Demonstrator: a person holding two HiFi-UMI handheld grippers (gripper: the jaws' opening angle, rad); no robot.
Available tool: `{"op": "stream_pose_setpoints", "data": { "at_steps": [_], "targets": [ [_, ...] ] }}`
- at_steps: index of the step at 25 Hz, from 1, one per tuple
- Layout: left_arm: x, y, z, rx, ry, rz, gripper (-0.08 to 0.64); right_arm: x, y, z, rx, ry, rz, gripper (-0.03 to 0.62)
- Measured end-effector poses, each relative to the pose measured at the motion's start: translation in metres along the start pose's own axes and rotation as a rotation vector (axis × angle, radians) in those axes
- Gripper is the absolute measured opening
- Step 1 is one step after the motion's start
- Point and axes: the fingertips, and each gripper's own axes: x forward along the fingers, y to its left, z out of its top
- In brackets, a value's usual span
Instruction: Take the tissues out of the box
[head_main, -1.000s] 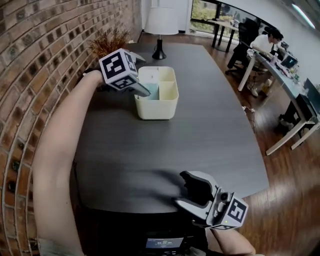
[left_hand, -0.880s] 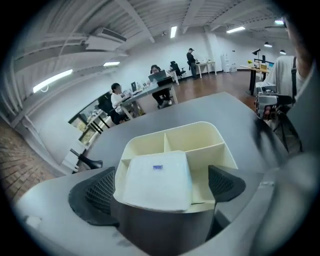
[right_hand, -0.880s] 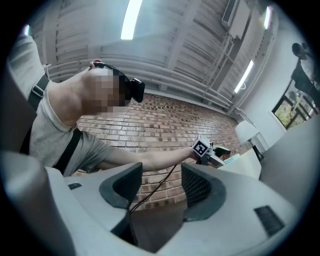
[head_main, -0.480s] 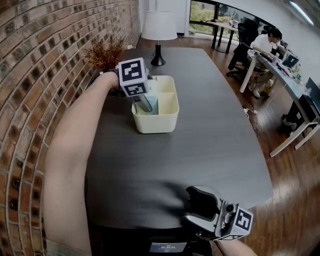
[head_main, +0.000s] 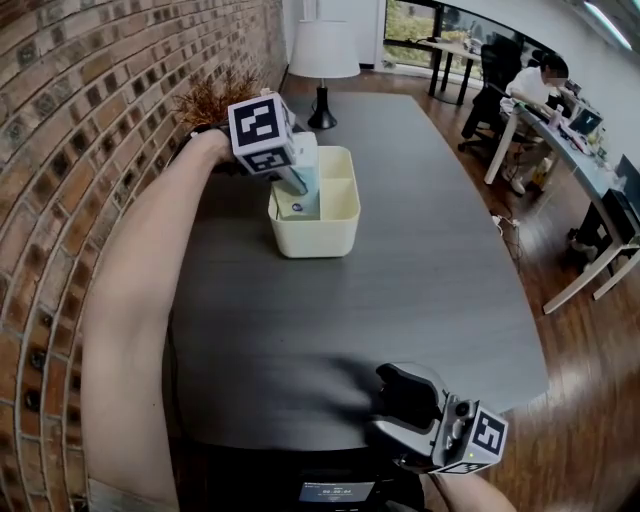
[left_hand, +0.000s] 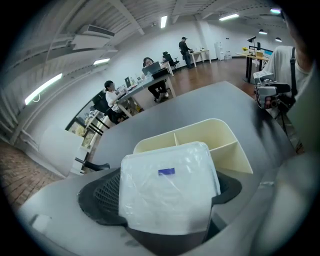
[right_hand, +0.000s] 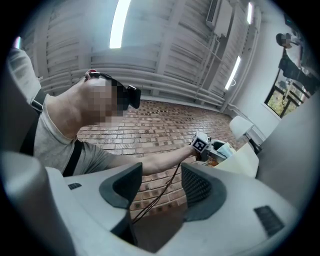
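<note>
Tissues (left_hand: 167, 192), a film-wrapped pack, sit gripped between the closing jaws of my left tool (head_main: 297, 183), over the box (head_main: 315, 238). I judge them light, soft, slippery: hold the broad faces gently. Right tool (right_hand: 161, 176) hangs empty, jaws apart.

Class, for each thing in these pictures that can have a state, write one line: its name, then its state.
left gripper: jaws closing on the tissue pack between them.
right gripper: open, empty.
tissue pack: held, raised over the box; whether fully clear of it, cannot tell.
box: upright on the table, open-topped.
lamp: upright at the table's far end.
</note>
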Motion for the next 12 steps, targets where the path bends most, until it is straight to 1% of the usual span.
{"op": "stream_pose_setpoints", "data": {
  "at_steps": [4, 6, 7, 9, 12],
  "targets": [
    [-0.037, 0.005, 0.01, -0.001, -0.047, 0.087, 0.498, -0.002, -0.001, -0.001, -0.019, 0.003, -0.006, 0.255],
    [-0.066, 0.01, 0.016, -0.012, -0.099, 0.16, 0.497, -0.001, -0.002, -0.001, -0.029, 0.001, -0.009, 0.255],
    [-0.082, 0.011, 0.019, -0.025, -0.14, 0.197, 0.497, -0.001, -0.001, -0.001, -0.035, 0.003, -0.011, 0.255],
    [-0.117, 0.011, 0.027, -0.066, -0.256, 0.268, 0.497, -0.001, -0.001, -0.003, -0.053, 0.01, -0.018, 0.255],
    [-0.179, 0.0, 0.043, -0.149, -0.496, 0.397, 0.497, -0.002, -0.003, -0.003, -0.083, 0.009, -0.039, 0.255]
  ]
}}
